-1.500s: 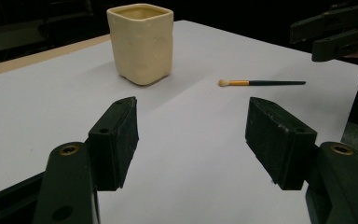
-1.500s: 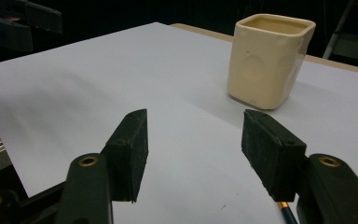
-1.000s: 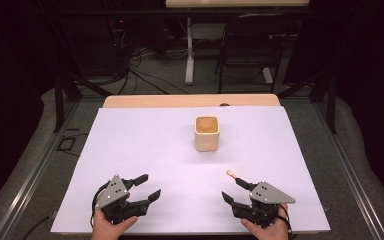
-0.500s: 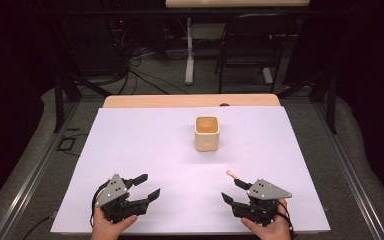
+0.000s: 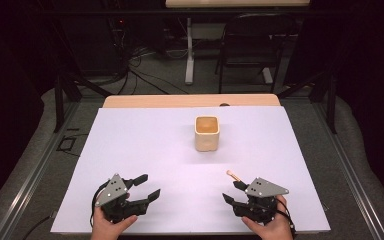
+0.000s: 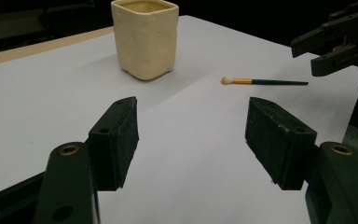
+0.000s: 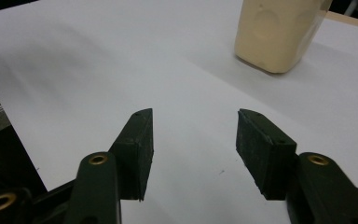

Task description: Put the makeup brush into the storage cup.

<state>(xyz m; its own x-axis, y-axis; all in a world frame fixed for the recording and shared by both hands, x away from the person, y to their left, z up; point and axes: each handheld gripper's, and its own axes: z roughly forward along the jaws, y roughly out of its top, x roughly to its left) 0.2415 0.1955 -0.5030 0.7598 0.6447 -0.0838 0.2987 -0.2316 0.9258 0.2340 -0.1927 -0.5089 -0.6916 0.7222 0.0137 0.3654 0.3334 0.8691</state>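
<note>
A cream square cup (image 5: 207,133) stands upright mid-table, also seen in the left gripper view (image 6: 145,37) and the right gripper view (image 7: 279,32). A thin brush with a pale tip (image 5: 233,175) lies flat on the white sheet, just beyond my right gripper (image 5: 232,192); in the left gripper view the brush (image 6: 261,81) lies past the jaws, with the right gripper (image 6: 335,42) above it. My left gripper (image 5: 147,186) (image 6: 191,135) is open and empty at front left. The right gripper's (image 7: 193,149) jaws have just been closing; they are still open, with nothing between them.
The white sheet (image 5: 145,145) covers a wooden table whose far edge (image 5: 190,100) shows. Beyond it stand a black chair (image 5: 255,45) and a table leg with cables on the floor. Metal rails run along both sides.
The right gripper's jaws stand slightly closer together than before. Both hands, the brush and the cup keep their places.
</note>
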